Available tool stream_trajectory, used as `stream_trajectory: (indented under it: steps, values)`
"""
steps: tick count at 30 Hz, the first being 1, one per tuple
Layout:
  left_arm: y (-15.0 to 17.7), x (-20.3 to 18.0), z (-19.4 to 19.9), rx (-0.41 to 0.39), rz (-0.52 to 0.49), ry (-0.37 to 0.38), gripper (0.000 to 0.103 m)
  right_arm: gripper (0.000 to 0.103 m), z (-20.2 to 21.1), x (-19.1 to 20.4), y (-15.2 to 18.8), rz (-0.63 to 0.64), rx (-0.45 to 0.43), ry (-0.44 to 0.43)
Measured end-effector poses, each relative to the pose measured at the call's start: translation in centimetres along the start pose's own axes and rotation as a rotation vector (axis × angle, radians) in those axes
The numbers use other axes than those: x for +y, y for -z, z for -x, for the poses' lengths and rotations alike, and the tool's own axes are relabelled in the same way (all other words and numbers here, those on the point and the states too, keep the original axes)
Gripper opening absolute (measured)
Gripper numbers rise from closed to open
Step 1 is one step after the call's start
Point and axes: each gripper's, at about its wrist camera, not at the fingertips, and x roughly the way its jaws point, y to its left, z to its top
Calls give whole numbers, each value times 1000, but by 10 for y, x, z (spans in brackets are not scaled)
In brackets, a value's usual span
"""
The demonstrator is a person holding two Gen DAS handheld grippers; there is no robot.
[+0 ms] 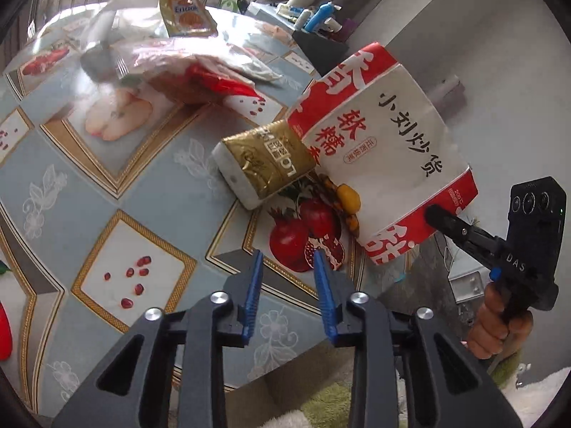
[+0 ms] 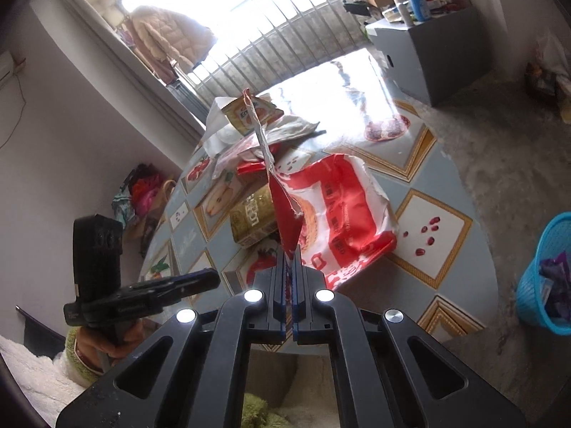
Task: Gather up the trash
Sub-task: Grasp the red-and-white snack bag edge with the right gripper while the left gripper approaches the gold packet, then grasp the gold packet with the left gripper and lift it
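Right gripper (image 2: pixel 291 249): pinched tight on the bottom corner of the red and white snack bag (image 1: pixel 385 149), blue pads pressed together with the torn paper edge sticking up between them. From the left wrist view we see its black fingers (image 1: pixel 446 221) biting the bag's near right corner.

Red and white snack bag: held up off the table (image 1: pixel 107 192), tilted, printed face toward our left camera. It's empty-looking and ripped along the top edge, and it hangs over the right part of the tabletop.

Left gripper (image 1: pixel 289 253): spread apart, nothing between the blue pads (image 1: pixel 254 285). It hovers over the near edge of the table, above the pomegranate print, to the left of the held bag.

Gold packet (image 1: pixel 266 162): lying on the table just left of the bag, its right end tucked behind the bag's lower edge from our left view. We can't tell if they actually touch.

Wrapper pile (image 1: pixel 171 64): clear plastic, a red wrapper and white paper heaped at the far side of the table, with a yellow-orange sachet (image 1: pixel 185 12) on the far end of the heap.

Blue basket (image 2: pixel 549 278): on the floor to the right of the table, well apart from the bag, with some purple and dark wrappers already inside.

Grey cabinet (image 2: pixel 424 53): far right past the table, bottles and clutter on top.
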Motion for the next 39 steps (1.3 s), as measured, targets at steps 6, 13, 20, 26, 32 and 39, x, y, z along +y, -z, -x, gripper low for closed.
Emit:
stream_trajectory:
  steps: [6,13,20,26,32,39]
  values:
    - [-39,-13,5,-228,-163,-63,62,1,4,3,-5,-14,-38,15]
    - [-68,2,-41,-159,-164,-85,63,1,-4,4,-9,-30,-62,34]
    - [-45,-3,-35,-56,-160,-45,63,4,-6,4,-5,-4,-43,54]
    - [-47,-8,-47,-58,-220,-169,63,26,-16,1,-3,-11,-25,64]
    - [-51,-13,-56,-48,-238,-186,63,34,-22,7,3,24,-9,101]
    - [-48,-16,-60,-57,-228,-216,63,33,-31,15,13,92,19,153]
